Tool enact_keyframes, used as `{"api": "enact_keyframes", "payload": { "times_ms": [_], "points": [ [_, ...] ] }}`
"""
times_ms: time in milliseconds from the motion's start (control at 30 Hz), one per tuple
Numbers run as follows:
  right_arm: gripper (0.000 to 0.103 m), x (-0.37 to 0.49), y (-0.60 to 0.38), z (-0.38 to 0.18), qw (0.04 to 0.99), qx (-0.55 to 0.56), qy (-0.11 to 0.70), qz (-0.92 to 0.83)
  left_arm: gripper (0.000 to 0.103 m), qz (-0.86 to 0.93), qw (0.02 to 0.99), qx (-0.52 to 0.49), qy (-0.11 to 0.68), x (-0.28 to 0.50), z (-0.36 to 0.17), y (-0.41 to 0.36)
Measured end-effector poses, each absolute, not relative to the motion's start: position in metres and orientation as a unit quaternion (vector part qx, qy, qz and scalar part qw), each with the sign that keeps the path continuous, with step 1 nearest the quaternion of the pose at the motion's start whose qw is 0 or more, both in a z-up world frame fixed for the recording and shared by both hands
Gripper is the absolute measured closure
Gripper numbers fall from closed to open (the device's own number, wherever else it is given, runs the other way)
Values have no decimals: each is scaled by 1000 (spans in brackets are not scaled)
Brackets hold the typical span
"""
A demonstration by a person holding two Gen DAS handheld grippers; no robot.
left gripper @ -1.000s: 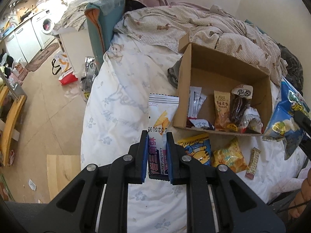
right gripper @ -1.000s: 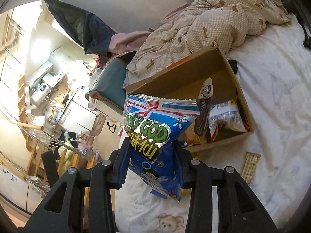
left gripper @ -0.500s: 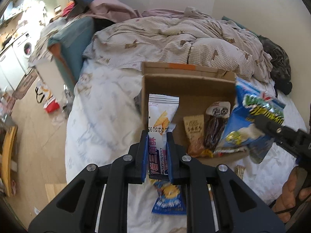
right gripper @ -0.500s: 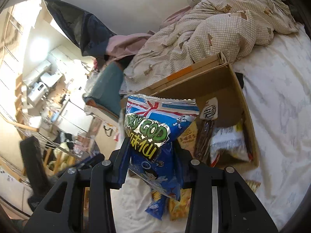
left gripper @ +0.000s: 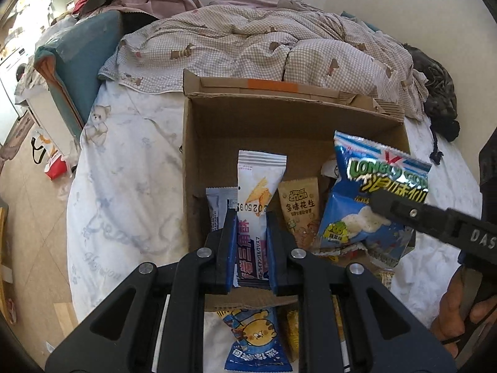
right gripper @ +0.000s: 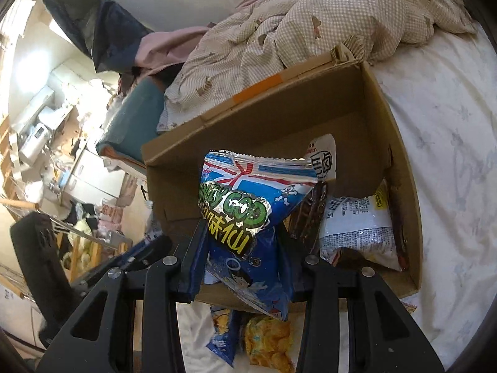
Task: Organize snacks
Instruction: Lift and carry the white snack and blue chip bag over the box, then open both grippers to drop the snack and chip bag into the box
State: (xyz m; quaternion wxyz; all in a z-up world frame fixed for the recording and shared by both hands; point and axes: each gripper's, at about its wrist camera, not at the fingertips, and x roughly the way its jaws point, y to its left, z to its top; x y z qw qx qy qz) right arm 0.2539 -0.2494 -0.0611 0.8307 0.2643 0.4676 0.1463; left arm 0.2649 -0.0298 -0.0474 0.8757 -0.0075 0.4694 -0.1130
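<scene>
Both packets hang over the open cardboard box (left gripper: 198,143) on the bed, poised for dropping in among snacks already inside. The left hand-held gripper (left gripper: 250,242) pinches a slim white wafer packet (left gripper: 259,183) by its lower end above the box's near left corner. The right hand-held gripper (right gripper: 242,255) clamps the puffy blue chip bag (right gripper: 248,205) over the box's near wall.
</scene>
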Motion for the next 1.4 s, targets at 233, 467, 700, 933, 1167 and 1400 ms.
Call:
{"api": "enact_keyframes", "payload": {
  "times_ms": [233, 467, 700, 933, 1167, 1400],
  "points": [
    [60, 260, -239, -77, 819, 256, 490, 155, 89, -114, 868, -14, 484, 270, -55, -30],
    [57, 262, -234, -82, 811, 256, 499, 168, 87, -115, 859, -21, 499, 270, -60, -32],
    [28, 259, -246, -77, 828, 253, 484, 124, 28, -109, 860, -13, 499, 266, -57, -35],
    [28, 258, -264, -78, 823, 279, 482, 111, 26, -105, 862, -28, 495, 266, -52, -29],
    [28, 258, -258, -77, 823, 258, 491, 120, 26, -91, 868, -36, 487, 265, -47, -20],
    [29, 259, -223, -95, 838, 51, 542, 35, 26, -85, 872, -37, 482, 262, -46, -14]
  ]
}}
